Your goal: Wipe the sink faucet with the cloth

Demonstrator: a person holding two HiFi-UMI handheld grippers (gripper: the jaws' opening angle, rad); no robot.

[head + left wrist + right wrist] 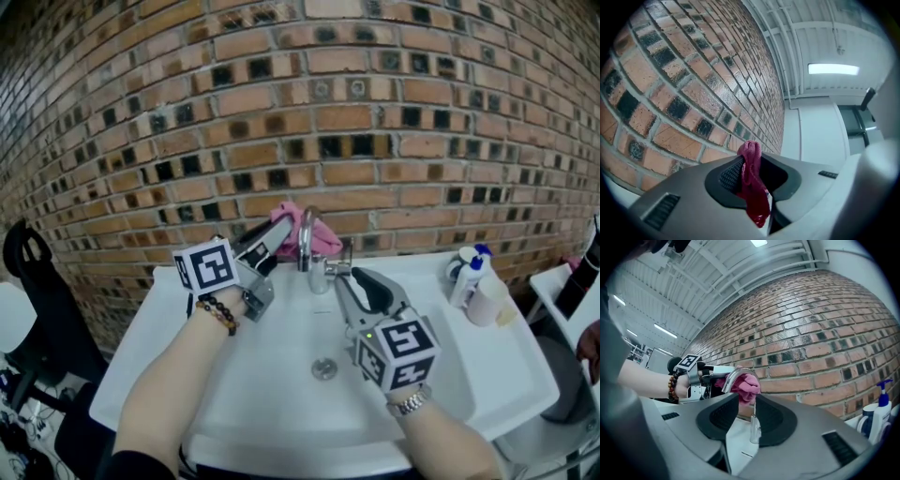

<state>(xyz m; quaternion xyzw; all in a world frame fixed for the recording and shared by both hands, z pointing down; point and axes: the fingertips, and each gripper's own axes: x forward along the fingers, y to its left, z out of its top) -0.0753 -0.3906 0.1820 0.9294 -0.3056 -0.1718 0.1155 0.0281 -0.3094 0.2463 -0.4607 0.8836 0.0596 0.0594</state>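
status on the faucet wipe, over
Left hand-held gripper shut on pink cloth, cloth up behind the faucet. Right hand-held gripper jaws apart, faucet lever between them. Nothing blocking; bottles off to the right.

Ceiling strip light (833, 69) glaring; fisheye edges dark, warped.

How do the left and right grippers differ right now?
The left gripper is shut on the pink cloth. The right gripper has only the faucet's lever between its jaws, and I can't confirm a pinch. The left is raised beside the spout, near the wall; the right sits lower, over the basin. Both aim at the spout.
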